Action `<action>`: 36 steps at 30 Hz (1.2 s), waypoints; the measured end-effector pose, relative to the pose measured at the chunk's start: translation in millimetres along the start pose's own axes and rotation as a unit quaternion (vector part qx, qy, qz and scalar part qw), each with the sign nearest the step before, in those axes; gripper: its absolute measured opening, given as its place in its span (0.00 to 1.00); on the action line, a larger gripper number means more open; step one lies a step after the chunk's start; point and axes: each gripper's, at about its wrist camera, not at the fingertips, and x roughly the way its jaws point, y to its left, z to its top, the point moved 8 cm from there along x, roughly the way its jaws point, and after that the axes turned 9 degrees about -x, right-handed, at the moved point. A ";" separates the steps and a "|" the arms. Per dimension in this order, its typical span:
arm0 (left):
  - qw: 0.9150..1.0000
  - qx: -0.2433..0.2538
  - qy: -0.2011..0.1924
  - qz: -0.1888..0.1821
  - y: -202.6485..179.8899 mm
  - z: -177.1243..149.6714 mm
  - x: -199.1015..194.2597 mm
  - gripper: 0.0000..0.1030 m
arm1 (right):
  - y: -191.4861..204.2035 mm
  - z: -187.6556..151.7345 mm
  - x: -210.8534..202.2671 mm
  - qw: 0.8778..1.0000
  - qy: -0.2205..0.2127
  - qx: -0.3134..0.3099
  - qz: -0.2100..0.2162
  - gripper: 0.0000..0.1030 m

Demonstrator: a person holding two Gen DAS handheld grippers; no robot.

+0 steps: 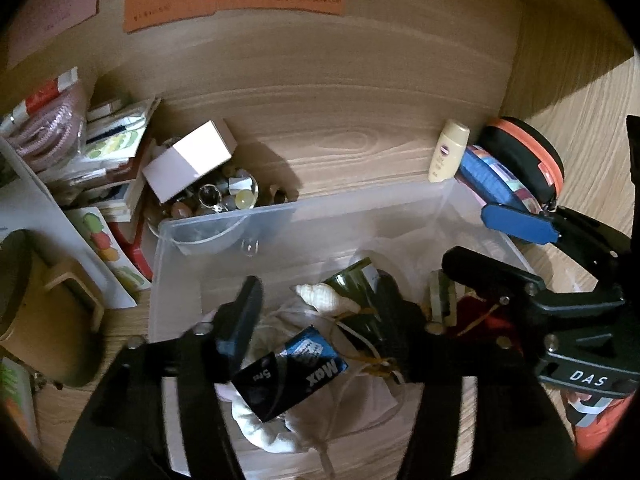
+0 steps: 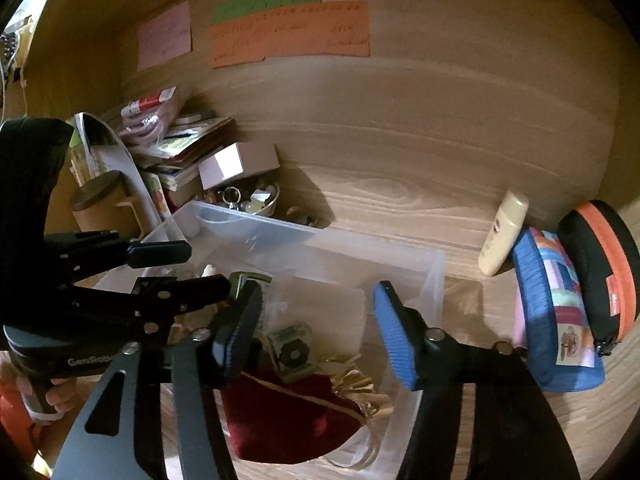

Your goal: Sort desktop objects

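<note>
Grippers both hang open and empty over your clear plastic bin (image 1: 224, 224): your left gripper (image 1: 320, 312) has the black and blue box (image 1: 288, 376) just under it, lying slantwise, and your right gripper (image 2: 316, 324) is above the dark red cloth pouch (image 2: 288, 420).

Dim wood-grain desk (image 1: 320, 128), wooden back panel (image 2: 440, 92)

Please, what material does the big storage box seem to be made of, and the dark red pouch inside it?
The storage box looks like translucent frosted plastic: the wood grain and its contents show faintly through the walls. The dark red pouch looks like velvet or a similar napped fabric, matte and soft-folded, with a gold cord along its edge; the exact cloth is uncertain.
</note>
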 end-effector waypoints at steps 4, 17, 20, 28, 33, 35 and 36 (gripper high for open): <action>1.000 0.007 -0.018 0.016 3.5 3.9 -7.0 0.67 | -1.8 1.3 -4.1 1.000 -0.006 -0.001 -0.017 0.75; 0.995 0.018 -0.062 0.069 16.0 11.0 -46.7 0.93 | -2.2 4.2 -18.3 1.000 -0.013 -0.006 -0.015 0.94; 0.994 0.021 -0.072 0.075 14.8 8.6 -59.3 0.94 | -1.8 8.6 -32.5 1.000 -0.024 -0.002 -0.013 0.95; 0.994 0.013 -0.090 0.058 3.8 -1.3 -97.2 0.95 | 0.3 11.6 -80.2 0.998 -0.053 0.007 -0.042 1.00; 0.993 -0.010 -0.110 0.047 -0.4 -9.1 -122.2 0.96 | 5.4 4.3 -109.0 0.996 -0.066 0.015 -0.060 1.00; 0.992 -0.012 -0.116 0.045 -3.1 -13.3 -130.6 0.96 | 8.4 -0.4 -122.1 0.995 -0.077 0.027 -0.059 1.00; 0.992 -0.011 -0.120 0.045 -4.6 -15.7 -134.6 0.96 | 10.2 -3.1 -128.1 0.995 -0.081 0.033 -0.057 1.00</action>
